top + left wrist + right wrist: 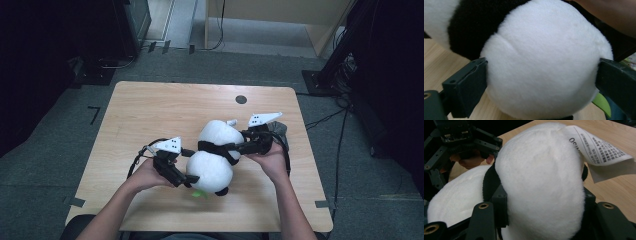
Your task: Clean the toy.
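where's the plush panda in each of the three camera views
High view: the plush panda lies near the table's middle, between both grippers.
Left gripper view: one white rounded end sits between the black jaws.
Right gripper view: the other white end sits between the jaws, paper tag upper right.
Shared landmark: the panda's black band.

plush panda (215,155) face hidden, care label (599,150) print unreadable
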